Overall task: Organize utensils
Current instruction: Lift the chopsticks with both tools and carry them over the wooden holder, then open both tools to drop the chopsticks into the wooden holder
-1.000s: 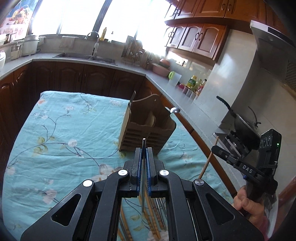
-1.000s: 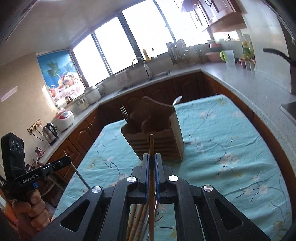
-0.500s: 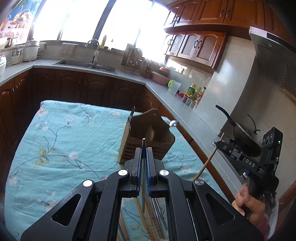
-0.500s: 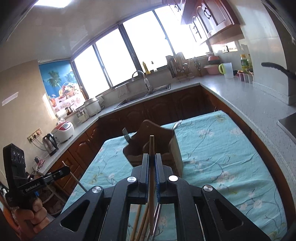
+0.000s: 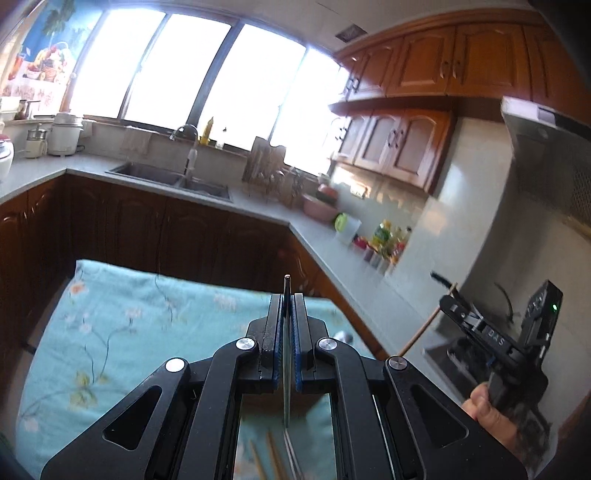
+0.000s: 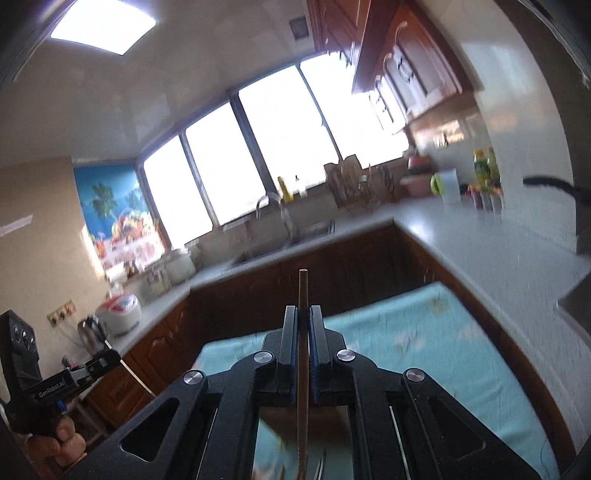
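kitchen scene, both of your grippers raised above a floral tablecloth [image 5: 122, 325].
your left gripper [image 5: 287, 306] pinches a thin metal utensil [image 5: 286, 354] and your right gripper [image 6: 303, 321] a wooden chopstick [image 6: 303, 332], each upright, probably for dropping into a holder; more chopsticks [image 5: 266, 458] lie below.

We're looking at a kitchen: bright windows [image 5: 207, 74] blaze above a steel sink [image 5: 170, 177], a pale countertop [image 6: 480, 251] wraps dark wooden base cabinets [image 5: 147, 236], wall cabinets [image 5: 424, 74] hang right, a ceiling light [image 6: 99, 26] glows, and a floral turquoise tablecloth [image 5: 122, 332] covers the table.
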Tool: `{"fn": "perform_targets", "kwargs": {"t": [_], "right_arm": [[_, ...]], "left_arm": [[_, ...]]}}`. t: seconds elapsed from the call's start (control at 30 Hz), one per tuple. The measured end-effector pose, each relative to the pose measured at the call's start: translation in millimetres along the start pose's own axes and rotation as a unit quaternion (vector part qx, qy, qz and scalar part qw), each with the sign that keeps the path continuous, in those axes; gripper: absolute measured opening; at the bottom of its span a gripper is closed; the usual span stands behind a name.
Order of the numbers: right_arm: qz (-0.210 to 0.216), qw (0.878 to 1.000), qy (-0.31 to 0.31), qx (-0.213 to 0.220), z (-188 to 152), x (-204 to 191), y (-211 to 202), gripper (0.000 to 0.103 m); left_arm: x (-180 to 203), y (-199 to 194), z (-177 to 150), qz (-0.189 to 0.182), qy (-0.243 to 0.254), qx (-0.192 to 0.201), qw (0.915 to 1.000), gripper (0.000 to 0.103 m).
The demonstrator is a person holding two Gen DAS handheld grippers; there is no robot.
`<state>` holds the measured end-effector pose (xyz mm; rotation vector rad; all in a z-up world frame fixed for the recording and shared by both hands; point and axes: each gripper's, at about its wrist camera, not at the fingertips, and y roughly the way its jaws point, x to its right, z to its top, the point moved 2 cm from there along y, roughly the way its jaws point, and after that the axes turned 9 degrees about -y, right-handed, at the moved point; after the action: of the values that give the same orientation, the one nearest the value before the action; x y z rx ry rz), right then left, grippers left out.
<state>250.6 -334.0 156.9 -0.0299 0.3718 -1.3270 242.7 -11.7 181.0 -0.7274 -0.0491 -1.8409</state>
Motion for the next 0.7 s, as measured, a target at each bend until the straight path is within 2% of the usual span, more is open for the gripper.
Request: {"fn": "perform_targets", "kwargs": {"t": [0.13,0.3,0.5,0.7], "right_arm": [[-0.018,0.999,-0.005,0.025,15.5,0.7,18.1,0.006],[-0.028,0.999,-0.006,0.028,6.4,8.4,50.8,0.006],[-0.039,0.999,0.014,0.009,-27.5,26.8,77.1,0.006],[-0.035,0.999,0.017,-0.023,-60.9,28.3,88.7,0.006]], "left_arm": [[1.0,19.3,21.5,0.012,-0.004,0.027,0.9996,0.003],[-8.7,52.0,27.9,0.028,-0.021,0.033,0.9989,0.003],[-26.8,88.8,0.8,0.055,-0.026,0.015,0.9981,0.003],[-42.1,111.6,-35.5,0.071,-0.028,-0.016,0.9970,0.003]]}}
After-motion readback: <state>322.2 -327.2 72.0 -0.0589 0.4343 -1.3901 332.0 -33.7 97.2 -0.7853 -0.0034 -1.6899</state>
